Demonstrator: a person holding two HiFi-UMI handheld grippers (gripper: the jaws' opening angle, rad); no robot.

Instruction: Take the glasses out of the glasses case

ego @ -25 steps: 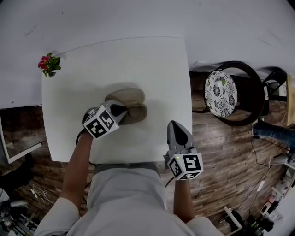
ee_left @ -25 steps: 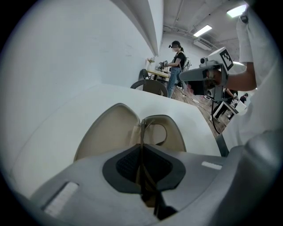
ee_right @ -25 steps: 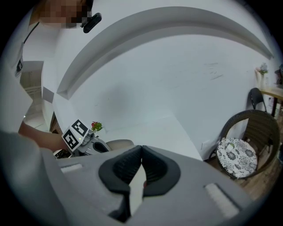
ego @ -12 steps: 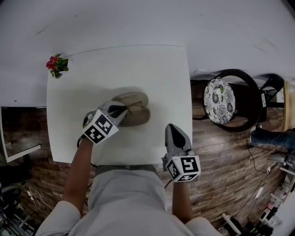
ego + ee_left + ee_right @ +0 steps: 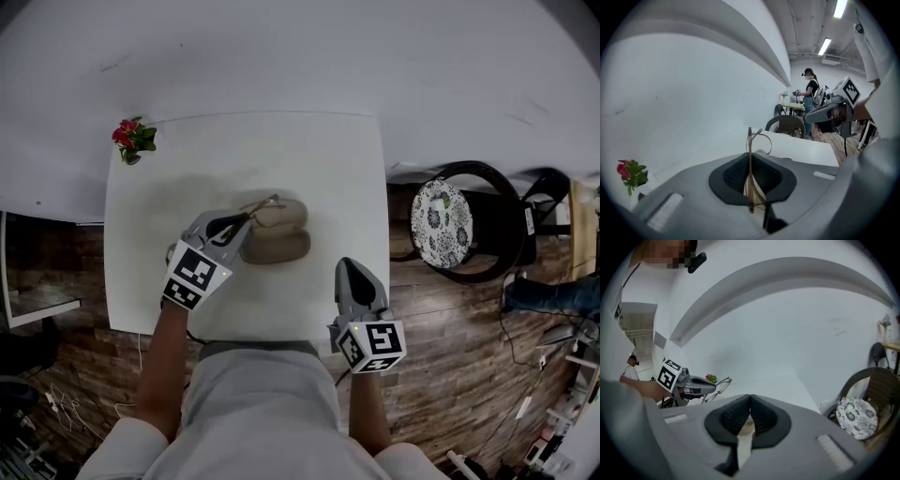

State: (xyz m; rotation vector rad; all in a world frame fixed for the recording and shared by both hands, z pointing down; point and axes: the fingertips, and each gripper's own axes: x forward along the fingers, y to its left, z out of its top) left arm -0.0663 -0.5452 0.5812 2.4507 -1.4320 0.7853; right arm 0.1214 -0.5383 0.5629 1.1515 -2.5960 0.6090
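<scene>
My left tongs point(image 5: 751, 180) are pinched tight on the thin temple arm of the glasses point(image 5: 750, 154), which runs straight up between the dark pads with a wire lens rim curling off the top. From the head view, the left tongs point(image 5: 240, 223) point toward the middle of the bench point(image 5: 323, 150), and the glasses point(image 5: 262, 206) stick out past the tips, over the far half of the tan glasses case point(image 5: 277, 247). I cannot tell whether the frame touches the case there. The case lies open on the bench, its two halves side by side.

My right tongs point(image 5: 750, 417) are closed pad to pad with nothing between them. In the head view the right tongs point(image 5: 355, 275) sit at the bench's near right edge, well apart from the case. Their camera sees the left tongs point(image 5: 696, 385) with the glasses point(image 5: 718, 383) jutting from the tip.

A small bunch of red flowers point(image 5: 133, 140) stands at the bench's far left corner. A round chair with a patterned cushion point(image 5: 440, 216) stands right of the bench.
</scene>
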